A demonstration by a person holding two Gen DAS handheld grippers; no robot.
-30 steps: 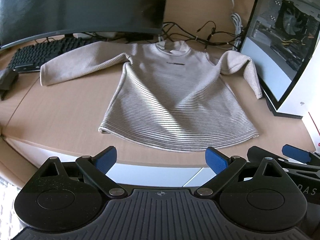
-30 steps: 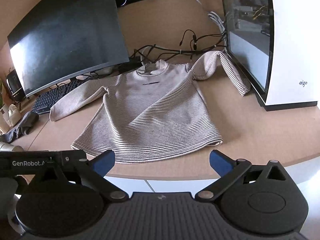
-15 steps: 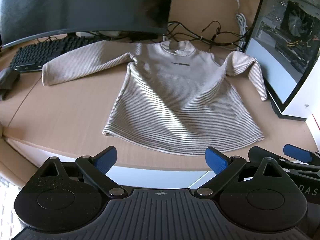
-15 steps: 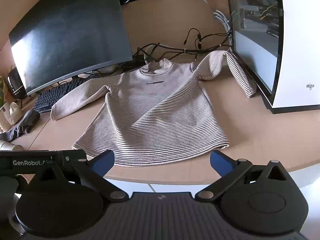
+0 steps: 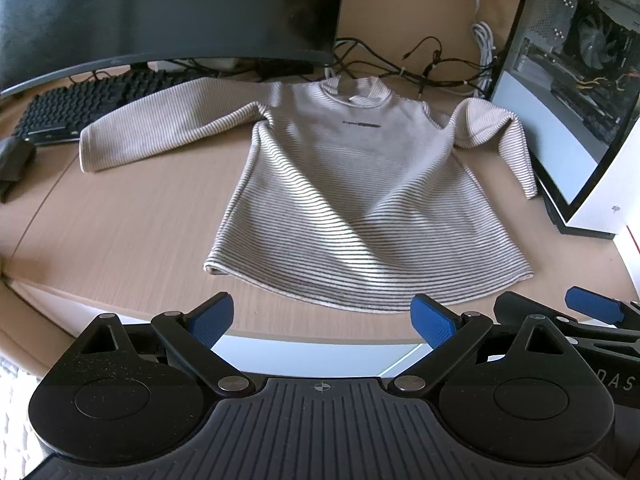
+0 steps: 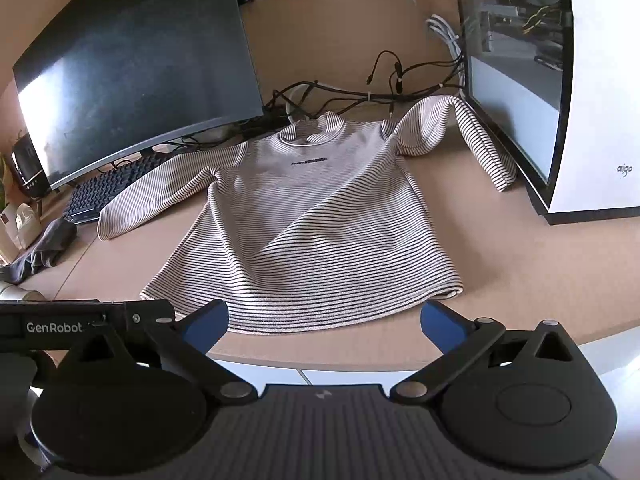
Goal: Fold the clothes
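Striped long-sleeved top (image 5: pixel 344 200) lies spread face-up on the wooden desk (image 5: pixel 120 240), hem toward the near edge.

Both grippers hover just off that edge with fingers spread wide and empty: left gripper (image 5: pixel 322 316), right gripper (image 6: pixel 324 322). One sleeve reaches toward the keyboard (image 5: pixel 76 112) under the monitor (image 6: pixel 132 68); the other bends beside the white computer case (image 6: pixel 592 100).

My left gripper (image 5: pixel 322 318): black linkage arms, blue ribbed pads, silver pivot screws, ridged black housing. My right gripper (image 6: pixel 324 326): same build; white "GenRobot" lettering on left unit's side.
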